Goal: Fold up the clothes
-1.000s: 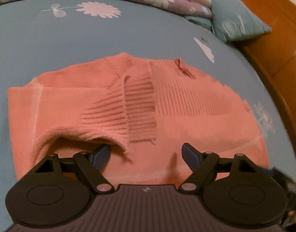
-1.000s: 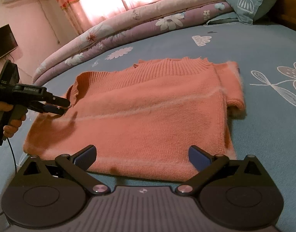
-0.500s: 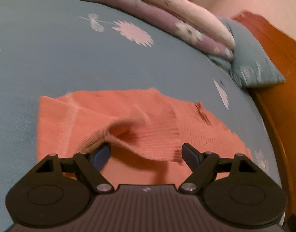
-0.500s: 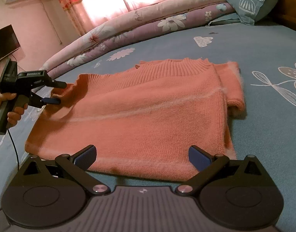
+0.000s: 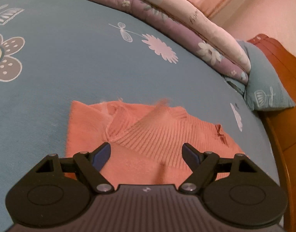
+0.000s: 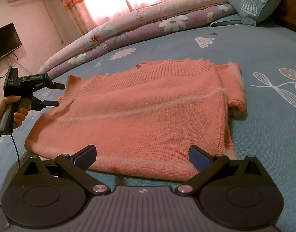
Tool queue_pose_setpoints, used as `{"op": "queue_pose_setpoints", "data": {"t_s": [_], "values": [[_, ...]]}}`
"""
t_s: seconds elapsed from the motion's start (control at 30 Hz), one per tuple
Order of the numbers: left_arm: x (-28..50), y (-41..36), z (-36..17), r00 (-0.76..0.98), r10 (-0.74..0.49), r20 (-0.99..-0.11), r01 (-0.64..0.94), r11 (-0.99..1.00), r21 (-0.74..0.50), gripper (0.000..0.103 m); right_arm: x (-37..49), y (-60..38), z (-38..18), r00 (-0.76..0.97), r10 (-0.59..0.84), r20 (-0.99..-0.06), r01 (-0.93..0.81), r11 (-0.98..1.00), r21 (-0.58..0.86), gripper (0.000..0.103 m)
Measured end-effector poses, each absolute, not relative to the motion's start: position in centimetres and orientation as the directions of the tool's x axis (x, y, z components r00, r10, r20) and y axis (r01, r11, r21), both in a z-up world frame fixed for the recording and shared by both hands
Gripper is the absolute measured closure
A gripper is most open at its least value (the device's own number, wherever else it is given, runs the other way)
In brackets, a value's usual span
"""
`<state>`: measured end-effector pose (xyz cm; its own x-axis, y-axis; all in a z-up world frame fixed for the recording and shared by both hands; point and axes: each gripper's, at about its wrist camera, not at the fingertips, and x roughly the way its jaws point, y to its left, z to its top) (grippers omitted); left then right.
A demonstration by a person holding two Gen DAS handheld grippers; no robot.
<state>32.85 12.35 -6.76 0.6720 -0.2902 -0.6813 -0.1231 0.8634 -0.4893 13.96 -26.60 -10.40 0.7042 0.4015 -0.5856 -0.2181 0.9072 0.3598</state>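
The sweater [image 6: 140, 114] lies flat on the bed [image 6: 264, 44], sleeves tucked in. The left gripper [image 6: 55, 94] hangs beside its left edge with jaws released and empty, and the right gripper [image 6: 142, 154] hovers over the near hem, jaws likewise spread and holding nothing. The risk, I judge, is a shallow pinch: catching only 1 knit layer would drag the tucked sleeves loose and skew the next fold.

Ribbed knit sweater [image 6: 148, 112], glossy wooden headboard [image 5: 283, 89]
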Motion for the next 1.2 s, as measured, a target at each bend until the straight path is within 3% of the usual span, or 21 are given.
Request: {"op": "queue_pose_setpoints", "data": {"t_s": [0.17, 0.33, 0.53, 0.87, 1.07, 1.2], "values": [[33.0, 12.6, -6.4, 0.698, -0.281, -0.659, -0.136, 0.851, -0.507, 0.022, 14.0, -26.5, -10.4, 0.705, 0.398, -0.587, -0.221, 0.910, 0.351, 0.000], [34.6, 9.9, -6.0, 0.680, -0.412, -0.607, -0.043, 0.804, -0.593, 0.022, 13.9, -26.2, -10.4, 0.705, 0.389, -0.592, -0.225, 0.916, 0.333, 0.000], [37.2, 4.5, -6.9, 0.628, -0.513, -0.586, 0.066, 0.785, -0.616, 0.022, 13.8, -26.0, -10.4, 0.704, 0.384, -0.597, -0.228, 0.919, 0.323, 0.000], [40.6, 3.4, -10.0, 0.677, -0.389, -0.625, -0.060, 0.817, -0.574, 0.022, 13.7, -25.9, -10.3, 0.696, 0.388, -0.605, -0.243, 0.919, 0.310, 0.000], [39.8, 3.1, -9.0, 0.680, -0.341, -0.650, -0.080, 0.846, -0.528, 0.023, 13.6, -25.8, -10.2, 0.693, 0.384, -0.610, -0.239, 0.921, 0.308, 0.000], [37.3, 3.5, -7.0, 0.674, -0.372, -0.638, -0.055, 0.836, -0.546, 0.022, 13.6, -25.8, -10.1, 0.690, 0.387, -0.612, -0.242, 0.920, 0.309, 0.000]]}}
